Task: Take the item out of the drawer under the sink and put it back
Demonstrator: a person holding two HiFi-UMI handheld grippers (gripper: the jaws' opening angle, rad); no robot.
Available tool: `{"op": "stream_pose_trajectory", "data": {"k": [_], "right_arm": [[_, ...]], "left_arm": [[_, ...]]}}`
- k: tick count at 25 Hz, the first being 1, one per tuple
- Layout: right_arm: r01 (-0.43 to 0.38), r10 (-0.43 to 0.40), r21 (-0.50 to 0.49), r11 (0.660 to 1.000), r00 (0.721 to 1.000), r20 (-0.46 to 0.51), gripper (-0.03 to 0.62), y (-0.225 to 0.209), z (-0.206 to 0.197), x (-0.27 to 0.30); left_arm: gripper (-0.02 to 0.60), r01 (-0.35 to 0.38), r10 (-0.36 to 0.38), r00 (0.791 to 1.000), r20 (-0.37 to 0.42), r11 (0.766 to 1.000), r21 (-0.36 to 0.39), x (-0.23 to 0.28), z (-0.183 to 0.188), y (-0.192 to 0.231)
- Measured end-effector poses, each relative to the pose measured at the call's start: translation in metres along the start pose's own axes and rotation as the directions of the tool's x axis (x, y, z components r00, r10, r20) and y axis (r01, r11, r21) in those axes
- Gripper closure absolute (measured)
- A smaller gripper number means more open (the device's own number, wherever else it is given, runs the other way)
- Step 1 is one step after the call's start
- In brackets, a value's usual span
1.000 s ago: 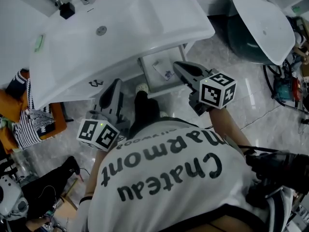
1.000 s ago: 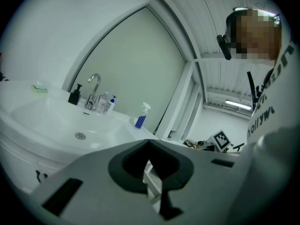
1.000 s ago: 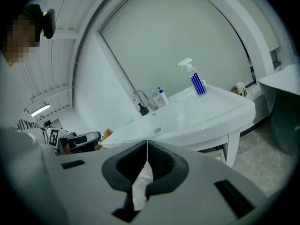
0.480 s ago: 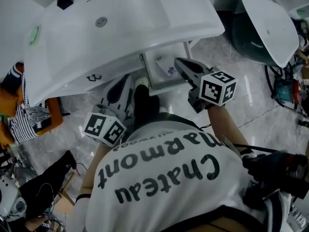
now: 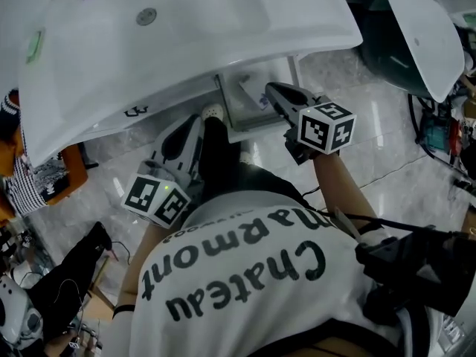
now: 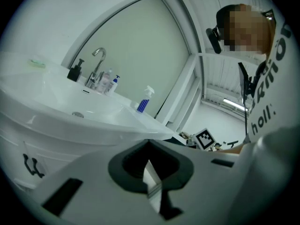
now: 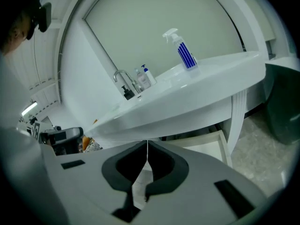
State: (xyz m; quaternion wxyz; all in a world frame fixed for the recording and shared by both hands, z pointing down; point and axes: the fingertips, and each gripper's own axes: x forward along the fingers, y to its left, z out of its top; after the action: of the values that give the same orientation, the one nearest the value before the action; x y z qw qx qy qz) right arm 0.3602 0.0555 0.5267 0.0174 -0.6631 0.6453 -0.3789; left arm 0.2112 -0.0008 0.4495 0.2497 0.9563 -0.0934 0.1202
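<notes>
Tool on the left [image 5: 190,125] seemingly crept closer to the drawer [image 5: 238,111].

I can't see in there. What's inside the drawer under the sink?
The open drawer holds a small flat packet. The sink above covers the drawer's back part, so anything there is hidden.

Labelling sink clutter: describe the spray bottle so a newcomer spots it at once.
Start at the white sink; follow its top away from the tap. The spray bottle stands alone there. Unlike the small bottles huddled by the tap, it is taller, with a white trigger head and blue stripes.
</notes>
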Motion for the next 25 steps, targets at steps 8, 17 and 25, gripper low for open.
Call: {"op": "stream_pose_trajectory", "data": {"k": [8, 17, 25], "right_arm": [[0.091, -0.088, 0.052, 0.994, 0.994, -0.057, 0.58, -0.038, -0.032, 0.03], [0.163, -0.152, 0.073, 0.984, 0.979, -0.138, 0.582, -0.071, -0.049, 0.061], [0.19, -0.206, -0.087, 0.978, 0.947, -0.246, 0.536, -0.085, -0.068, 0.082]], "left_arm": [[0.574, 0.0, 0.001, 0.998, -0.069, 1.0, 0.017, -0.002, -0.026, 0.022], [0.574, 0.008, -0.006, 0.991, -0.137, 1.0, 0.015, -0.001, -0.038, 0.043], [0.574, -0.036, 0.034, 0.984, -0.174, 0.999, -0.008, -0.008, -0.049, 0.068]]}}
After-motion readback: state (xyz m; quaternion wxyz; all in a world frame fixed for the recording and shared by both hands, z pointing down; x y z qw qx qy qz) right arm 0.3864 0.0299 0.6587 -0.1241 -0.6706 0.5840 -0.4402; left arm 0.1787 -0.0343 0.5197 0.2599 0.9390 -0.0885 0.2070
